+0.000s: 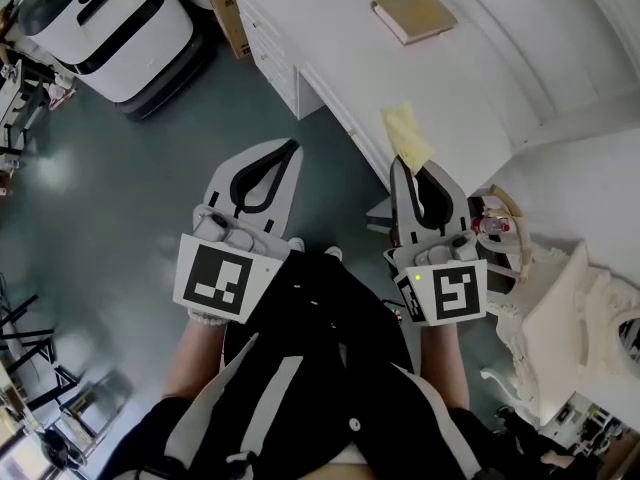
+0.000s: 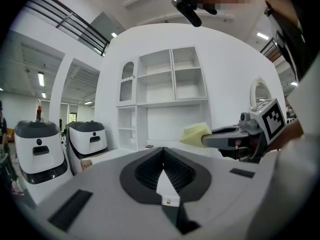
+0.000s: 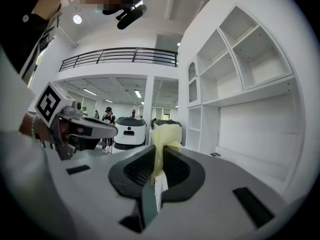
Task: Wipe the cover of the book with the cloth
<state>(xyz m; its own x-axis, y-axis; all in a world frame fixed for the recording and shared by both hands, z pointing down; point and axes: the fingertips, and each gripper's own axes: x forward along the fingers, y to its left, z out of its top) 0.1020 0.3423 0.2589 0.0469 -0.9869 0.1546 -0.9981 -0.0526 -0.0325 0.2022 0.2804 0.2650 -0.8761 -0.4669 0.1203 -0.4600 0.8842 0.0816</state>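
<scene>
the right gripper (image 1: 399,165) pinches the yellow cloth (image 1: 408,134) tight between its jaws – the cloth sticks out past the tips, near the edge of the white desk (image 1: 500,78). the left gripper (image 1: 291,148) is closed with nothing in it. the tan book (image 1: 414,15) lies flat on the desk – well apart from both
</scene>
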